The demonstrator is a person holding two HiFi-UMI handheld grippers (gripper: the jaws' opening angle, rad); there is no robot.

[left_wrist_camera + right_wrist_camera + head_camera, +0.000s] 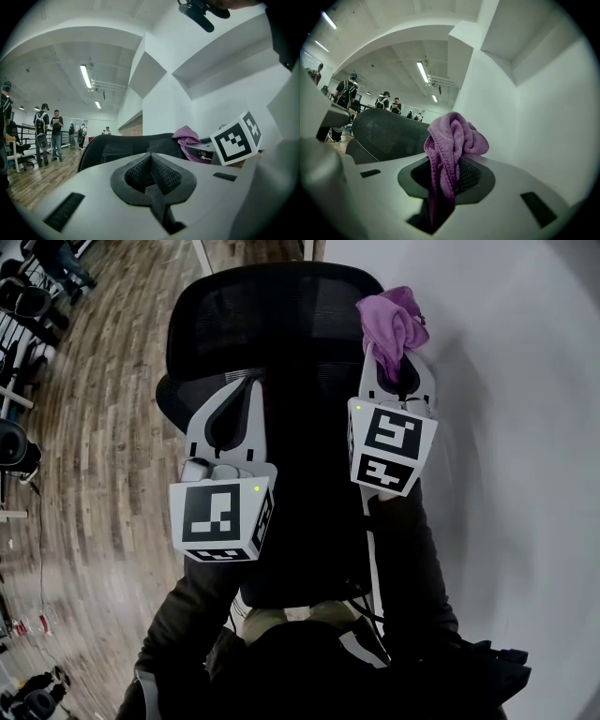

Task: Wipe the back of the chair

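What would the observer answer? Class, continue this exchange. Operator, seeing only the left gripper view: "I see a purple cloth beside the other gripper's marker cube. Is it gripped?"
Observer: Yes. The right gripper view shows the purple cloth pinched between the jaws of the right gripper, bunched above them.
Operator: Where is my left gripper over the chair?
Observer: In the head view, the left gripper points at the middle of the black mesh chair back.
Operator: And the cloth?
Observer: It sits at the chair back's upper right corner, beside the white wall. I cannot tell whether it touches.
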